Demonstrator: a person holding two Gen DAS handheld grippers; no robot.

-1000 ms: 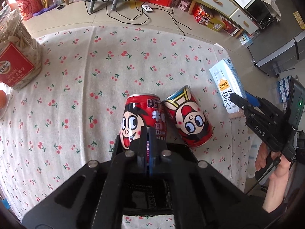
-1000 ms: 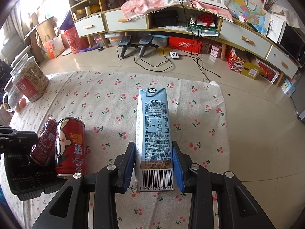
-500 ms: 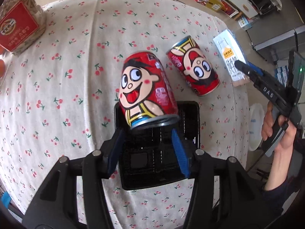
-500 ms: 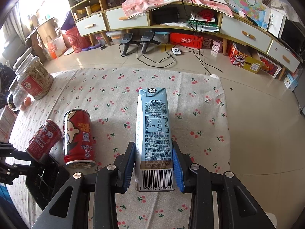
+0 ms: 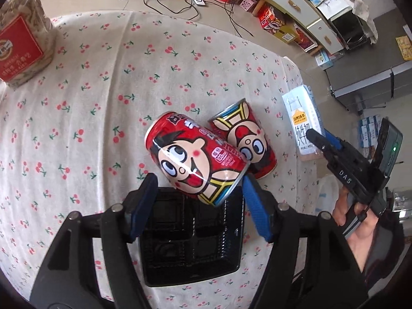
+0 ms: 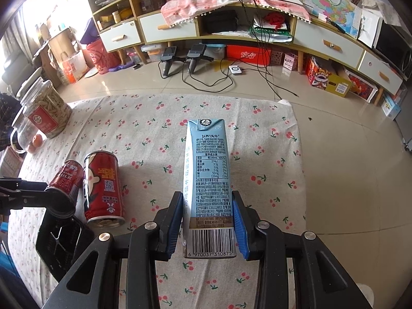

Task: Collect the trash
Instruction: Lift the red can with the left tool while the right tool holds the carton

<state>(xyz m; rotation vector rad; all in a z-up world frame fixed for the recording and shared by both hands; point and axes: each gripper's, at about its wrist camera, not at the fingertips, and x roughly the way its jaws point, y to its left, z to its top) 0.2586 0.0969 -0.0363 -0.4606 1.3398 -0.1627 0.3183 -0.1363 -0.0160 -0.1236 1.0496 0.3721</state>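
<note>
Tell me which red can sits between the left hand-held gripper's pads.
The tilted can over the black tray, between the opening pads; the other can lies beyond, beside it.

The left gripper (image 5: 198,200) tilts steeply down, jaws opening around a can (image 5: 195,158), while the right gripper (image 6: 208,221) clamps a carton (image 6: 208,175).

Black bin (image 5: 191,239) partly behind can (image 5: 195,159)

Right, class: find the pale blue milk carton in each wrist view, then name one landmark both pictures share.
Left wrist view: the pale blue milk carton sits at the right, at the table's edge, in the right claw.
Right wrist view: centre, between that claw's blue pads.
Shared landmark: the clear snack jar with a red label, upper left in both.
</note>
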